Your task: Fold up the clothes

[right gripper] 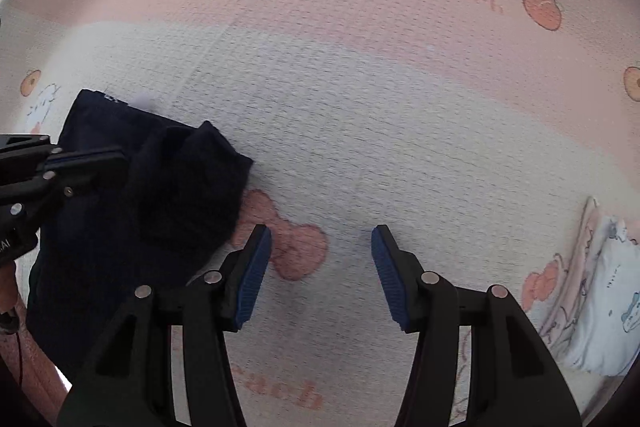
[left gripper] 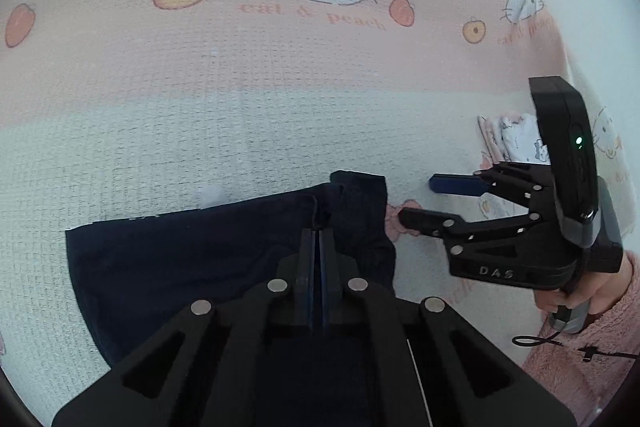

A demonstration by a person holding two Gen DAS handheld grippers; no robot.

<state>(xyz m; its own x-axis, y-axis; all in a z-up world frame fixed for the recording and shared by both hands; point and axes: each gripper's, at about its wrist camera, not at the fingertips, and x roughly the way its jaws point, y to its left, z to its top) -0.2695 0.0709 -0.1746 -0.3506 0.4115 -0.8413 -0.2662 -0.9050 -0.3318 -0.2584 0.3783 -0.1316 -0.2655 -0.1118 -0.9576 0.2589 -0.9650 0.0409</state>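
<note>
Left wrist view: your left gripper (left gripper: 318,239) has its jaws closed on a fold of the dark navy garment (left gripper: 192,259), pinched near its top edge, likely so you can lift and carry that edge over. The garment lies flat on the cartoon-print bedspread (left gripper: 280,87), partly folded by the look of it. Your right gripper (right gripper: 322,251) hovers just beside the garment's right edge, jaws open and empty over the pink bow print (right gripper: 296,247), probably staged to grab the matching corner. A folded light stack (right gripper: 600,299) sits well apart, right.

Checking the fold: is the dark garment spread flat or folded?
Partly folded: the dark garment shows one flap doubled over near the right claw.
</note>
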